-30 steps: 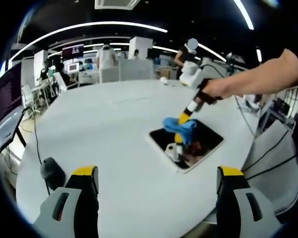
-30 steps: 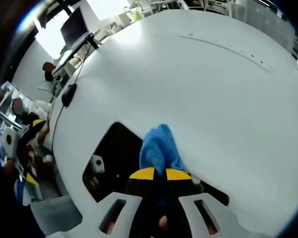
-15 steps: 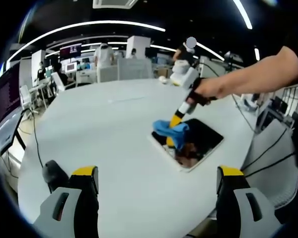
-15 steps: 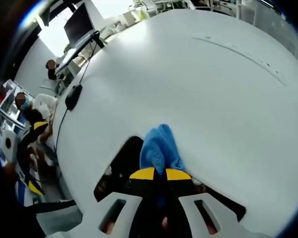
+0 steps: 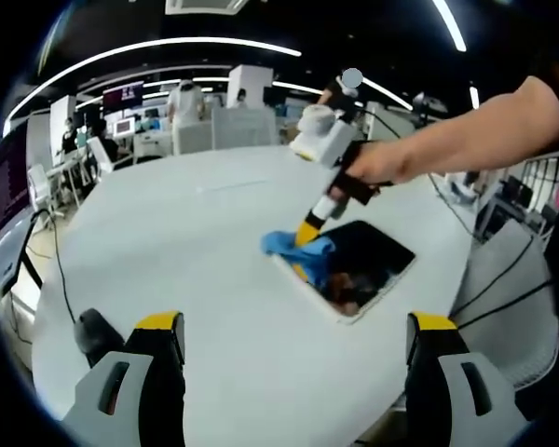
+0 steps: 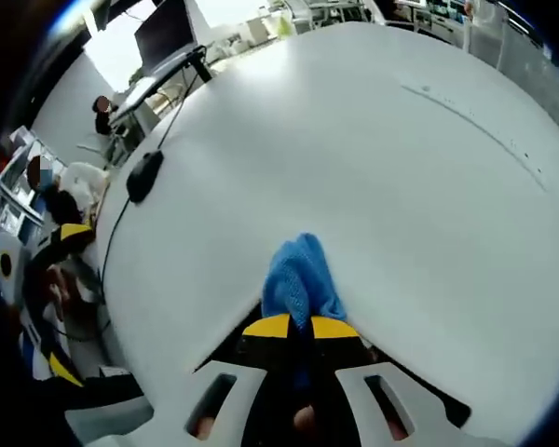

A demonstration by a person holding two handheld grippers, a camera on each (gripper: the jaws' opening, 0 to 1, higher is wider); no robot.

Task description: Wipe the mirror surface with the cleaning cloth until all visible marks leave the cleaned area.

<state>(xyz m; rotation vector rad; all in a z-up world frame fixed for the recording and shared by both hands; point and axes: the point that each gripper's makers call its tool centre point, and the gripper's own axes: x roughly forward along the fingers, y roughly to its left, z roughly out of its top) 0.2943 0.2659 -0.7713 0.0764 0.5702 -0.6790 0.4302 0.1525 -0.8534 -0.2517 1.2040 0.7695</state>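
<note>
Gripping the blue cloth (image 6: pixel 301 279) tight between its jaws, my right gripper (image 6: pixel 292 328) is pressing that cloth down at the mirror's edge, where dark glass meets the white table (image 6: pixel 373 168). From the left gripper view, the right gripper (image 5: pixel 309 227) is leaning in from my hand (image 5: pixel 377 168), and the cloth (image 5: pixel 293 246) is sitting on the corner of the mirror (image 5: pixel 368 256) farthest from that hand. So the whole dark rectangle is lying back toward my right hand, with smudgy patches near its middle that I'm judging still need wiping. My left gripper (image 5: pixel 293 372) is hanging wide and holding nothing, well short of the mirror, so the right one is clearly the nearer tool for pulling back across the glass.
</note>
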